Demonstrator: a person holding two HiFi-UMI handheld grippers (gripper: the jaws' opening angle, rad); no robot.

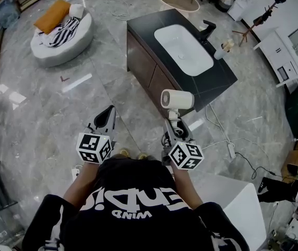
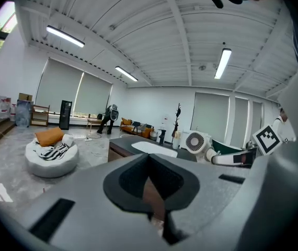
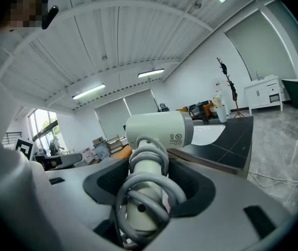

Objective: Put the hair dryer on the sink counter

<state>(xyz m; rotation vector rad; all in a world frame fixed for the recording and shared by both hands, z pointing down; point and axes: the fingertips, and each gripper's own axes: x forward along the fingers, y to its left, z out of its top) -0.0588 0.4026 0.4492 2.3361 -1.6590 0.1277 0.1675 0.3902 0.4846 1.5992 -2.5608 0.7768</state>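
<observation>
Clamps the hair dryer [image 1: 177, 99] by its cord-wrapped handle in the right gripper [image 1: 174, 127], sink counter [image 1: 211, 80] at one o'clock. Holds the left gripper [image 1: 106, 120] closed, empty, at nine o'clock. Probably rigid, top-heavy, slippery plastic; handle grip suits.

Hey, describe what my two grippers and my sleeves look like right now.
The left gripper and the right gripper both have grey bodies with black jaw pads that narrow toward the tips. Each carries a white cube printed with black square markers. The sleeves are black, part of a black top with white lettering.
</observation>
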